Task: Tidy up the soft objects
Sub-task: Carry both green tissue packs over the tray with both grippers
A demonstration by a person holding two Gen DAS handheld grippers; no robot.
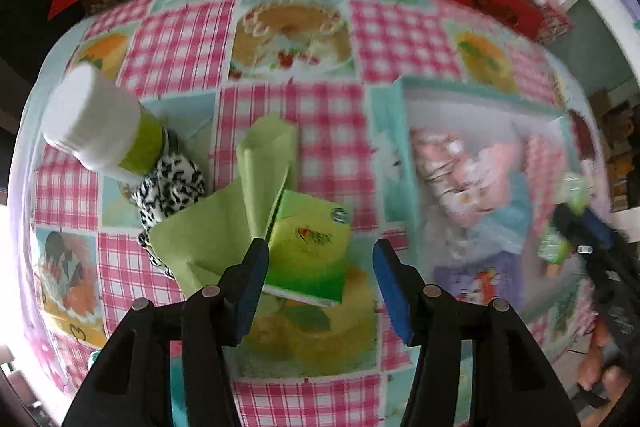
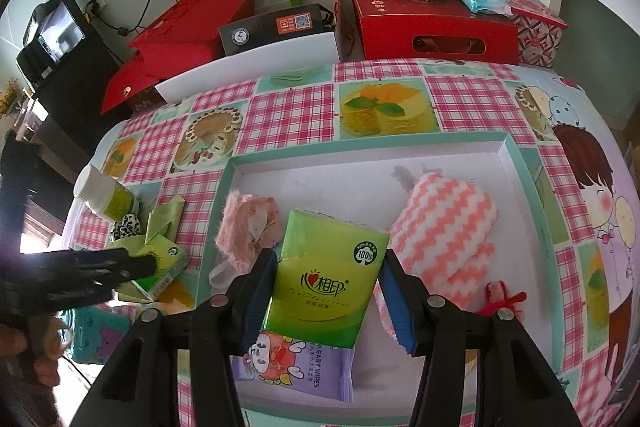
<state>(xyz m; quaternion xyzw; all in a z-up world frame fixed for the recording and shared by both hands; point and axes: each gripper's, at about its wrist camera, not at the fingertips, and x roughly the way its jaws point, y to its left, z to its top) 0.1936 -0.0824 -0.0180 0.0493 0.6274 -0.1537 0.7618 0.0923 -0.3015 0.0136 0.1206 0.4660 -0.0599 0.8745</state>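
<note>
- The right hand-held gripper (image 2: 328,283) holds a green tissue pack (image 2: 326,275) between its blue pads, squeezed on its two long sides; the pack's long axis runs straight ahead along the fingers.
- That pack hangs over the near-middle of the shallow tray (image 2: 516,155) — the drop spot lies right under it, so the coming move looks like a short descent and a release.
- The left hand-held gripper (image 1: 320,267) is spread wide and holds nothing. A second green tissue pack (image 1: 308,251) lies on the desk (image 1: 288,107) just ahead of it, against its left pad, leaning towards the desk's left edge.
- The left arm is clearly the nearer one to this second pack; from the right view the pack sits outside the tray's left wall, and the tray lies to its right.
- Count, green tissue packs: two — one held, one on the desk.
- In the tray: one pink fluffy item (image 2: 246,227), one pink-and-white striped fluffy item (image 2: 444,231), one purple wipes pack (image 2: 304,371), one red yarn piece (image 2: 504,299).
- Outside the tray, near the desk's left edge: one green paper napkin (image 1: 240,211), one black-and-white scrunchie (image 1: 172,187), one bottle with a white cap (image 1: 92,119).
</note>
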